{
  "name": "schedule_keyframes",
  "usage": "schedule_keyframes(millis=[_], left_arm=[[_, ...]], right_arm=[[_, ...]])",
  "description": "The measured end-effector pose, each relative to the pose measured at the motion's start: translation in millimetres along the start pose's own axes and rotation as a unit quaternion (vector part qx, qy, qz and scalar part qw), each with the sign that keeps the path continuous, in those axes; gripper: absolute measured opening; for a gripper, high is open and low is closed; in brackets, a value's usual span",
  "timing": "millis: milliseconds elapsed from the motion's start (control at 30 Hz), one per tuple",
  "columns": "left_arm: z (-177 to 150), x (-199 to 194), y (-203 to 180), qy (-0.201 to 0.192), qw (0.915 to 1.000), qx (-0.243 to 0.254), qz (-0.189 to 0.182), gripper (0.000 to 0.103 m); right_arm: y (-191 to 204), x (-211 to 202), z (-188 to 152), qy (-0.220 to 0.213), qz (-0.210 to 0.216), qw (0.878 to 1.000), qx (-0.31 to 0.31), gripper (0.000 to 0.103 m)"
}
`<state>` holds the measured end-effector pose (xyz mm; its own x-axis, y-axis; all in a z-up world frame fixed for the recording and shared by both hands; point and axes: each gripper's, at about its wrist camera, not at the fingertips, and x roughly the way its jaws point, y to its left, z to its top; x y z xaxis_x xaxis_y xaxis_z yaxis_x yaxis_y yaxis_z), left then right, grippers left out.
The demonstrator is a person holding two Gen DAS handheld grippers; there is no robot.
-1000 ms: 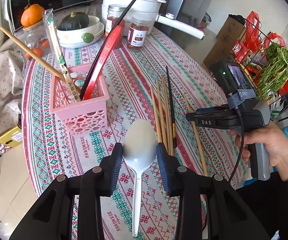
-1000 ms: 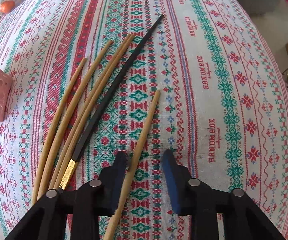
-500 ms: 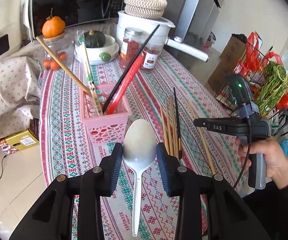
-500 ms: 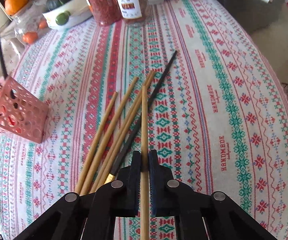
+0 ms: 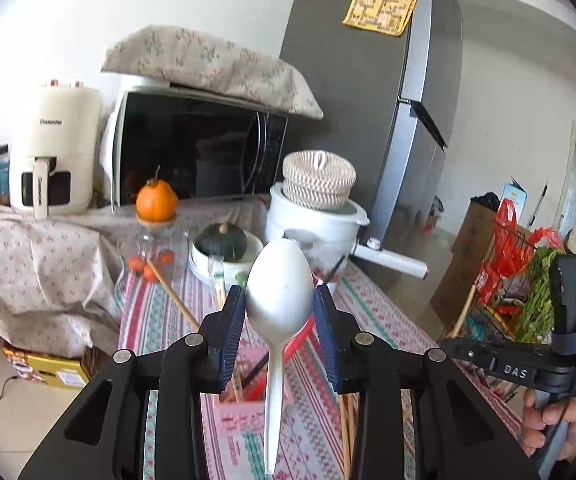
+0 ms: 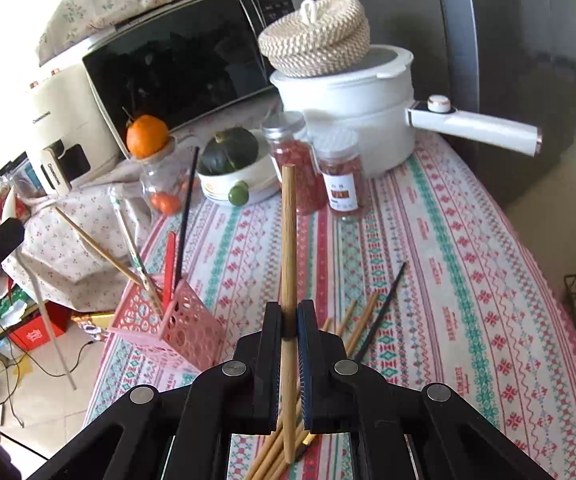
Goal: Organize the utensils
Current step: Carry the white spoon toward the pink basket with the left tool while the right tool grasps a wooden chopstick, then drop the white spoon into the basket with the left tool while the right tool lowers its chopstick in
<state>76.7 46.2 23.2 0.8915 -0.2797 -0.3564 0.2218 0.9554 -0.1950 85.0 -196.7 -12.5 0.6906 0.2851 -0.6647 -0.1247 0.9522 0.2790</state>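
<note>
The left gripper (image 5: 279,312) clasps a white spoon (image 5: 277,320) by its bowl; the right gripper (image 6: 289,320) pinches one wooden chopstick (image 6: 288,248) upright above the tablecloth (image 6: 448,280), beside the pink basket (image 6: 167,332).

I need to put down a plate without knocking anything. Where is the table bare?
The patterned tablecloth is bare right of the loose wooden chopsticks, in front of the white pot's handle. It is crowded at the back around the two red-filled jars, and on the left by the pink perforated basket.
</note>
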Motion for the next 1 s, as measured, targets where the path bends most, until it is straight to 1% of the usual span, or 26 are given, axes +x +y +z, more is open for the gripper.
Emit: schedule_keyframes(millis=[67,200,300,400,533,633,700,800,1000], left_arm=[[2,9,-2,-0.023,0.9997,0.007,0.010,0.037],[1,33,-6,-0.055,0.9979,0.019,0.030,0.037],[-2,50,-6,-0.065,0.9961,0.029,0.052,0.037],[-7,66,-2,-0.064,0.9955,0.027,0.065,0.037],[-20,84,9,-0.033,0.9962,0.013,0.080,0.038],[-25,90,17,-0.001,0.9970,0.000,0.077,0.038],[-28,89,19,0.015,0.9972,-0.009,0.072,0.039],[-31,84,20,0.044,0.9971,-0.019,0.059,0.043],[-38,63,23,0.089,0.9947,-0.018,0.048,0.046]], right_arm=[[6,-2,5,-0.007,0.001,1.000,-0.008,0.006],[11,-2,8,-0.011,0.009,1.000,-0.010,0.006],[12,1,10,-0.010,0.015,1.000,-0.006,0.006],[13,4,11,-0.010,0.015,1.000,-0.006,0.006],[15,8,11,-0.006,0.015,1.000,-0.002,0.006],[17,9,11,-0.004,0.017,1.000,-0.002,0.006],[19,9,11,-0.004,0.019,1.000,-0.003,0.006],[23,8,13,-0.006,0.023,1.000,-0.005,0.006],[34,3,18,-0.020,0.036,0.999,-0.003,0.006]])
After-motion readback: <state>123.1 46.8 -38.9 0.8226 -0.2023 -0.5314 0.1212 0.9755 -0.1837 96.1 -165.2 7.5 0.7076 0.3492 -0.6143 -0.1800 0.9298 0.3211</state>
